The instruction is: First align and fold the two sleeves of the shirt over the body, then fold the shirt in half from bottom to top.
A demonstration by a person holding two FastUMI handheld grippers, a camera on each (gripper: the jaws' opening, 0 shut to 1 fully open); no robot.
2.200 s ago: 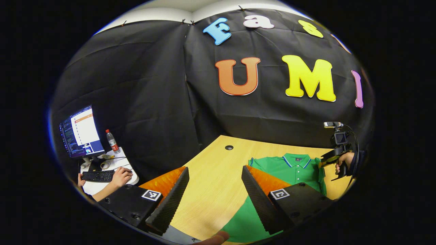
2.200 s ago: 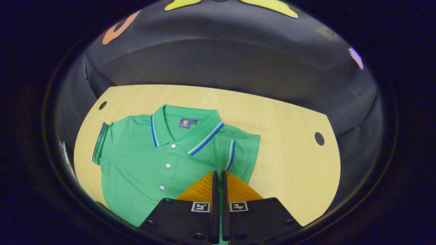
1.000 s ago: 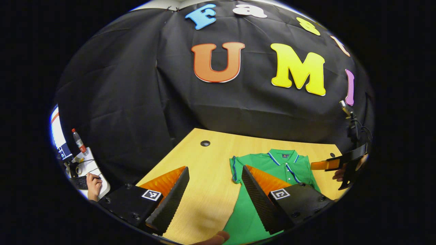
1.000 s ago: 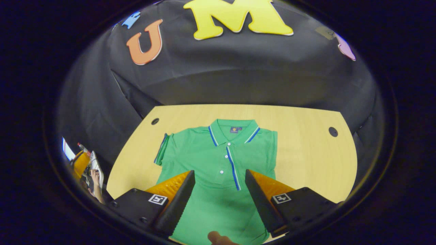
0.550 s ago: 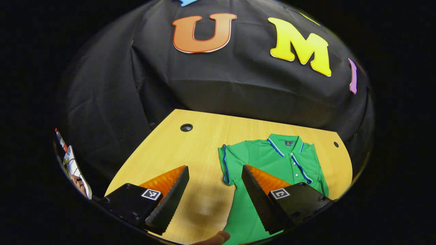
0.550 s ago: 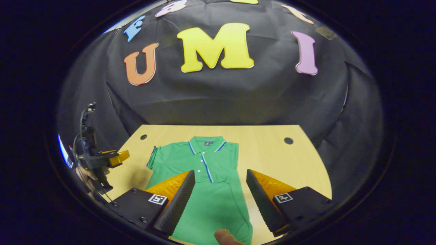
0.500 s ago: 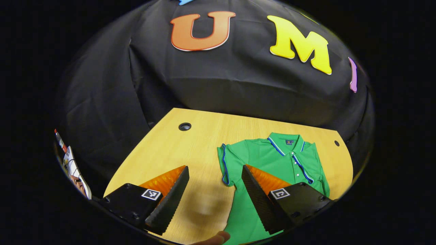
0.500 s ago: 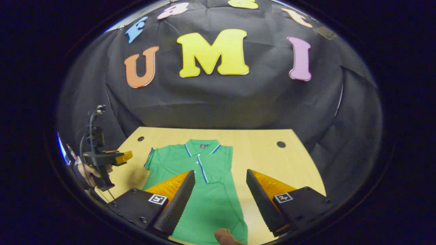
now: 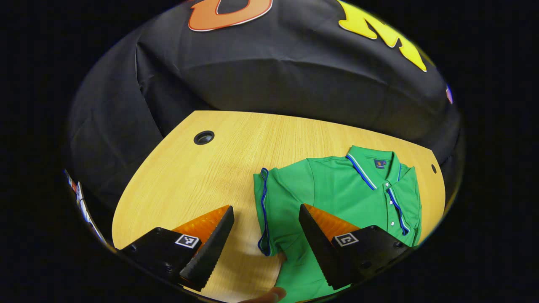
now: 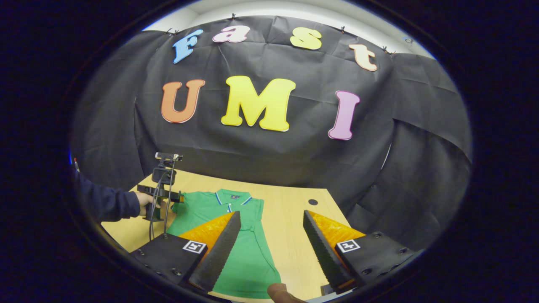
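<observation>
Green shirt point(image 9: 332, 189) with blue-and-white trim — lying on a pale wood-grain table point(image 9: 202, 176), dark-blue sleeve point(image 10: 107, 204) alongside.

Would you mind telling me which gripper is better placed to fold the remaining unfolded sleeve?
Left. The left gripper is open with the unfolded sleeve of the green polo shirt between its fingers. The right gripper is pulled back.

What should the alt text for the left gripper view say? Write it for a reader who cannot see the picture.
The left gripper, jaws open, hovers over the unfolded left sleeve of a green polo shirt lying flat, collar away from the camera, on a light wooden table. The sleeve's blue-trimmed cuff lies between the fingers; a black cloth wall stands behind the table.
</observation>
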